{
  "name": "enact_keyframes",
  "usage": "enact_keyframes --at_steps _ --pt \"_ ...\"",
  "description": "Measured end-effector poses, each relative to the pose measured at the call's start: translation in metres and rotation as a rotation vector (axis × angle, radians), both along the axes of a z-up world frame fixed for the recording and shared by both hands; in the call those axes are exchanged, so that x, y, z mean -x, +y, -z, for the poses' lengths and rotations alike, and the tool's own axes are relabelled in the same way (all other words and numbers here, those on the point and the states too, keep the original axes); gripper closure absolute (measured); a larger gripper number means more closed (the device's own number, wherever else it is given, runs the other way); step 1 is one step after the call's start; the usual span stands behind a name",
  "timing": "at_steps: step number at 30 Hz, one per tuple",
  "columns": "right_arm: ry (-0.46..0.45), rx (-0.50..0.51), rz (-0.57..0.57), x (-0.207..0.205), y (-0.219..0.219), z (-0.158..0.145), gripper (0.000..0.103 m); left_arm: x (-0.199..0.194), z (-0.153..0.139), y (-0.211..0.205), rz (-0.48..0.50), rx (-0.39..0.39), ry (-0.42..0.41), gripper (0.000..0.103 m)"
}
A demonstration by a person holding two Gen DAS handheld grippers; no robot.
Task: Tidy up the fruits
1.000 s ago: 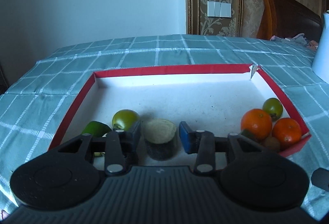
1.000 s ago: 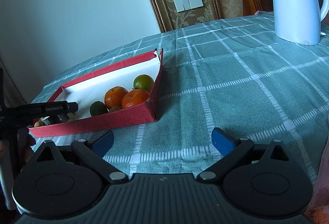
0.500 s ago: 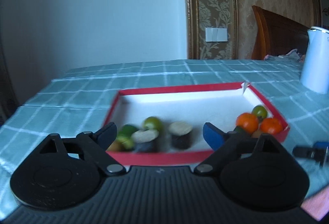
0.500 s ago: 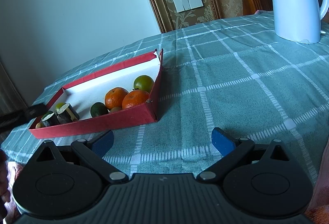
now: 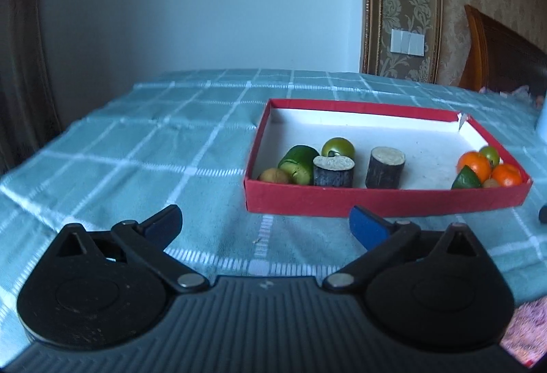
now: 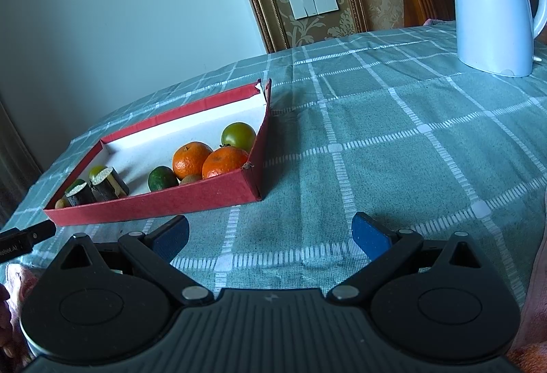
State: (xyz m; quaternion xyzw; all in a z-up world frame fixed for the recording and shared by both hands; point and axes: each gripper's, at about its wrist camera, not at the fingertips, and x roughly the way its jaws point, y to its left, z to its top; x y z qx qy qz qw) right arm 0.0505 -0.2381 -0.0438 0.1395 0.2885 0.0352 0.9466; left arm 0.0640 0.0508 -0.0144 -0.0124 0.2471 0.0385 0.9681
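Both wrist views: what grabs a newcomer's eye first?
The red tray on the green checked tablecloth stands out, with two bright oranges huddled in one near corner beside a green tomato. At the tray's other end, two dark cut cylinders stand upright next to green fruit. A tall white kettle sits farther back on the table, and both the left claw and right claw are open, holding nothing.

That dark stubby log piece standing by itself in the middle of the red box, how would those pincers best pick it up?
Grip the standing log piece across its round side wall, coming from above or from the box's near wall. It stands upright, cut face up, with free space on both sides for the fingers.
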Motion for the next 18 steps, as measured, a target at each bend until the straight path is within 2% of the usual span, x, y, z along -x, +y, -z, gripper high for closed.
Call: enact_keyframes --at_steps 5,11,14,18 --pt "0.024 0.071 -0.001 -0.003 0.009 -0.001 0.001 -0.007 0.005 0.011 0.009 0.062 0.056 0.000" --pt "0.046 0.138 -0.002 -0.006 0.017 -0.001 0.001 -0.005 0.006 0.017 0.015 0.102 0.053 0.000" --pt "0.024 0.126 0.015 -0.001 0.020 -0.003 0.001 -0.004 0.005 0.018 0.018 0.107 0.049 0.000" --pt "-0.038 0.119 0.008 0.010 0.041 -0.016 0.001 0.000 0.000 0.013 0.023 0.073 0.027 0.000"
